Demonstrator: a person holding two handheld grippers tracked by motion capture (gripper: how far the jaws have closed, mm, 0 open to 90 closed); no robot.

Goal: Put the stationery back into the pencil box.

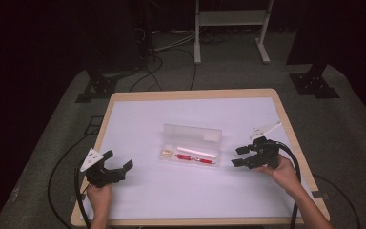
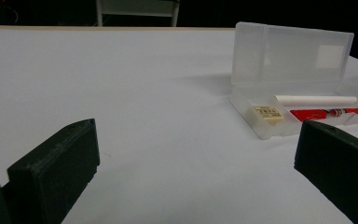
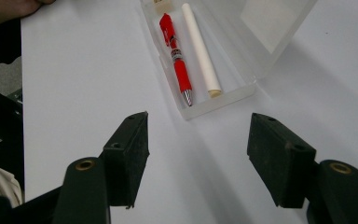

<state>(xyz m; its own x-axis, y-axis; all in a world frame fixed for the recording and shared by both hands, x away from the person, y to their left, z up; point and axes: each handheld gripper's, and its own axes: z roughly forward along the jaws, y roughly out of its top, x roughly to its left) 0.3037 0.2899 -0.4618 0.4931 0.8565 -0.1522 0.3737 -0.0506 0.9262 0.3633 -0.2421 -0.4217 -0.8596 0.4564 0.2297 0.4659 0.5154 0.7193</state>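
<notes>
A clear plastic pencil case [image 1: 190, 145] lies open at the middle of the white table top [image 1: 138, 119], its lid standing upright. Inside it rest a red pen [image 3: 177, 60], a white stick [image 3: 200, 46] and a small eraser [image 2: 268, 114]. My left gripper [image 1: 120, 161] sits at the table's front left, jaws open and empty, pointing toward the case [image 2: 298, 79]. My right gripper [image 1: 239, 156] is just right of the case, open, with nothing between its jaws [image 3: 198, 140]; the case's near end [image 3: 214, 100] lies a short way ahead of it.
The table's wooden rim [image 1: 286, 119] frames the white surface. Black cables trail from both grippers off the front edge. A white metal stand [image 1: 231, 28] and dark tripod feet [image 1: 314, 83] stand on the grey floor behind the table.
</notes>
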